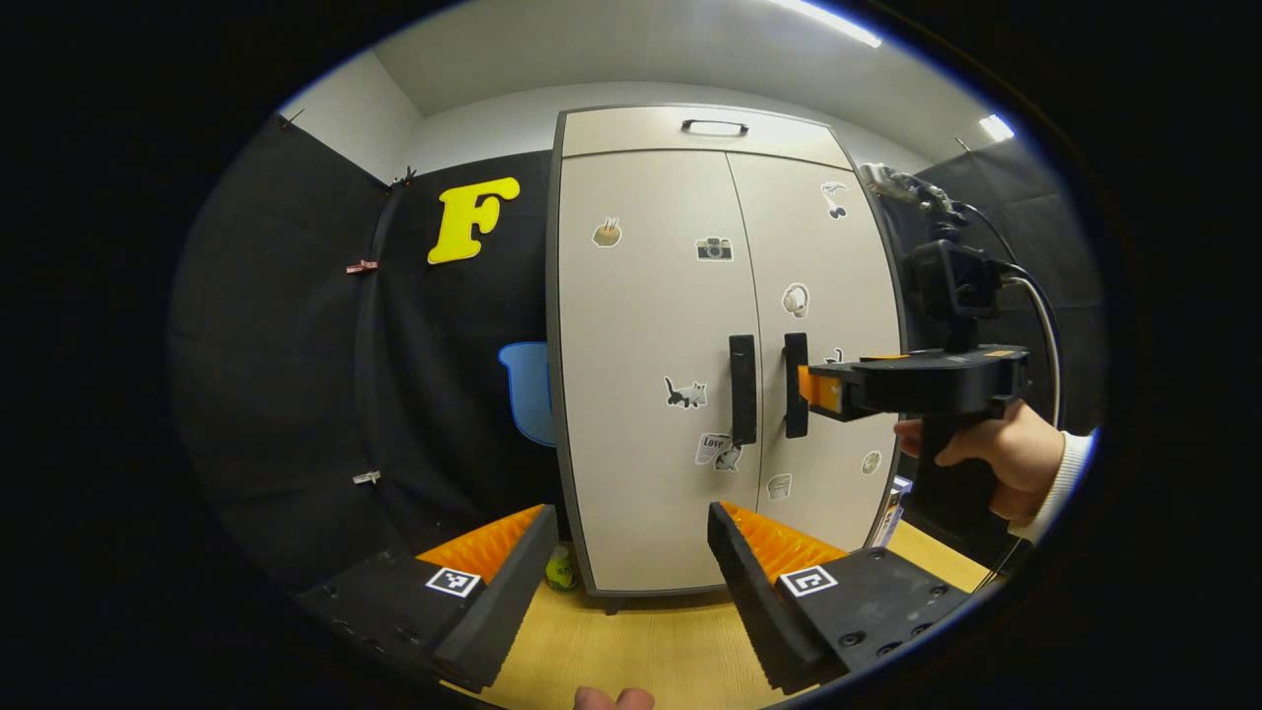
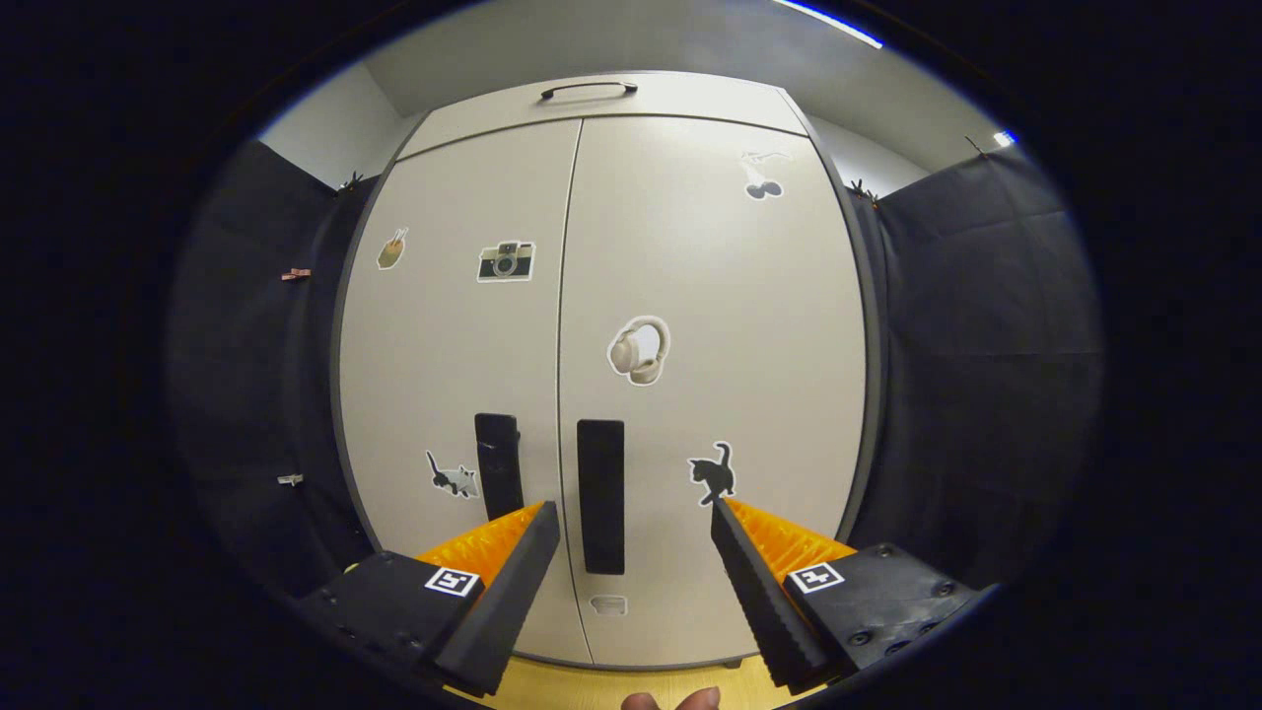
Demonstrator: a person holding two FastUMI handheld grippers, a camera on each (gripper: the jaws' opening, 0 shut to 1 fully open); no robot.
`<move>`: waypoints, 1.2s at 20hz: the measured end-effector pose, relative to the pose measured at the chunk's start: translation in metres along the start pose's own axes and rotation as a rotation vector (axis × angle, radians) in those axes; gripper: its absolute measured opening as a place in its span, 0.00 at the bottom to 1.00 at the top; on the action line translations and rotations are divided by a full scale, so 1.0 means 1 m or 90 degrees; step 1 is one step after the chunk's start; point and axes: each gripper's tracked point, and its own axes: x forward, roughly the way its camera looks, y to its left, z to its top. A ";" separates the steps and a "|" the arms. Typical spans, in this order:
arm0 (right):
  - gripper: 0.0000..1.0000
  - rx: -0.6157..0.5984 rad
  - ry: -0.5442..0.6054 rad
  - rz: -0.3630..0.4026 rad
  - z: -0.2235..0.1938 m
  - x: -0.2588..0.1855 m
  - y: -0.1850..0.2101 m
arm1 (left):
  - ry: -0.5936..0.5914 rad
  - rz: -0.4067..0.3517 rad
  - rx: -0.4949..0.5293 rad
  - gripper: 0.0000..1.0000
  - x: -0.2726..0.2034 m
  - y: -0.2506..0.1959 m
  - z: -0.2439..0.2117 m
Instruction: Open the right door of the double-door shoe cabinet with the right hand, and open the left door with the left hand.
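Shoe cabinet (image 2: 601,325) upright — both doors closed.

The shoe cabinet (image 1: 680,345) stands upright on the wooden floor (image 1: 641,651), both doors closed. The left door (image 1: 646,325) and the right door (image 1: 818,325) each carry a dark vertical handle beside the centre seam: the left handle (image 1: 742,390) and the right handle (image 1: 796,385). Small stickers dot both doors, and a dark top handle (image 1: 714,126) sits on the cabinet's upper panel. The left gripper (image 1: 631,572) hangs with its fingers spread wide, well short of the cabinet's lower front edge. The right gripper (image 1: 823,388), held by a hand (image 1: 996,454) in a pale sleeve, has its tip just beside the right handle; whether they touch cannot be told. A small green ball (image 1: 562,570) lies at the cabinet's lower left corner.
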 end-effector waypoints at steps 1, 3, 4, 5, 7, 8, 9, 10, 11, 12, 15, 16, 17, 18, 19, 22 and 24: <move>0.97 -0.006 0.003 0.000 -0.004 0.010 0.003 | 0.001 0.001 0.001 0.94 0.002 0.002 -0.002; 0.97 -0.016 0.012 0.002 -0.014 0.028 0.008 | 0.004 0.002 -0.003 0.94 0.006 0.006 -0.004; 0.97 -0.017 0.018 0.001 -0.018 0.035 0.010 | 0.005 0.003 -0.006 0.94 0.008 0.009 -0.005; 0.97 -0.018 0.022 -0.007 -0.022 0.042 0.010 | 0.006 0.004 -0.007 0.94 0.010 0.011 -0.006; 0.86 -0.016 0.028 -0.014 -0.029 0.053 0.011 | 0.009 0.009 -0.010 0.94 0.014 0.015 -0.009; 0.72 -0.013 0.031 -0.018 -0.032 0.057 0.011 | 0.011 0.011 -0.012 0.94 0.015 0.017 -0.011; 0.60 0.000 0.036 -0.007 -0.034 0.062 0.016 | 0.014 0.013 -0.015 0.94 0.016 0.019 -0.013; 0.45 0.009 0.040 -0.012 -0.035 0.059 0.017 | 0.017 0.015 -0.017 0.94 0.018 0.020 -0.014; 0.39 0.012 0.036 -0.013 -0.035 0.062 0.016 | 0.019 0.016 -0.018 0.94 0.019 0.022 -0.016; 0.39 0.013 0.038 -0.012 -0.035 0.061 0.016 | 0.019 0.017 -0.019 0.94 0.019 0.023 -0.017; 0.35 0.013 0.027 -0.018 -0.032 0.061 0.016 | 0.019 0.022 -0.019 0.94 0.020 0.027 -0.019; 0.30 0.008 0.028 -0.019 -0.034 0.062 0.016 | 0.019 0.023 -0.021 0.94 0.020 0.028 -0.019; 0.24 0.003 0.025 -0.016 -0.031 0.063 0.016 | 0.019 0.024 -0.024 0.94 0.019 0.028 -0.019; 0.18 0.002 0.022 -0.014 -0.034 0.061 0.016 | 0.017 0.026 -0.025 0.94 0.018 0.029 -0.018; 0.18 0.004 0.022 -0.012 -0.033 0.060 0.016 | 0.018 0.027 -0.026 0.94 0.016 0.031 -0.018; 0.18 0.005 0.039 -0.020 -0.034 0.059 0.014 | 0.019 0.034 -0.025 0.94 0.012 0.032 -0.018; 0.18 0.011 0.044 -0.017 -0.033 0.052 0.015 | 0.016 0.038 -0.026 0.94 0.009 0.033 -0.015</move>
